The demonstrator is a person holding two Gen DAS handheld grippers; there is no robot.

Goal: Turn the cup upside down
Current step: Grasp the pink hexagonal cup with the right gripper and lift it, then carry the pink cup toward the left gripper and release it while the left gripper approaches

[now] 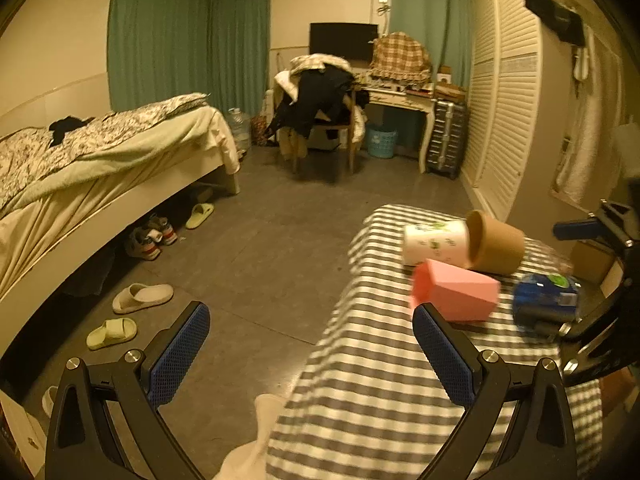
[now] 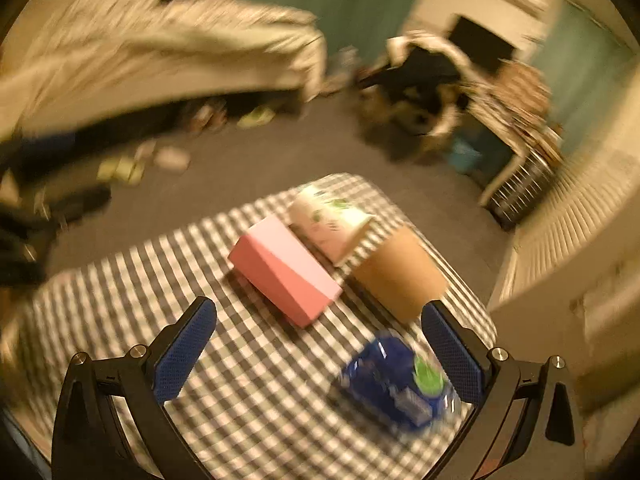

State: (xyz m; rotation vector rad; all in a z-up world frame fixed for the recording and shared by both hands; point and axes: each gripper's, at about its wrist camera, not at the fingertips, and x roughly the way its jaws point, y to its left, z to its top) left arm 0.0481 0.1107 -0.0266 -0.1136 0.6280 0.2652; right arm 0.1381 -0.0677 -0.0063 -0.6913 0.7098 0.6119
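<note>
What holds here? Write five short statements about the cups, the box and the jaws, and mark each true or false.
1. The brown cup lies on its side. True.
2. The pink box sits inside the white cup. False: it lies on the checked cloth beside that cup.
3. The right gripper has its jaws shut on the brown cup. False: the jaws stand open and hold nothing.
4. The left gripper has open, empty jaws. True.
5. The blue packet lies nearer the right gripper than the white cup does. True.
</note>
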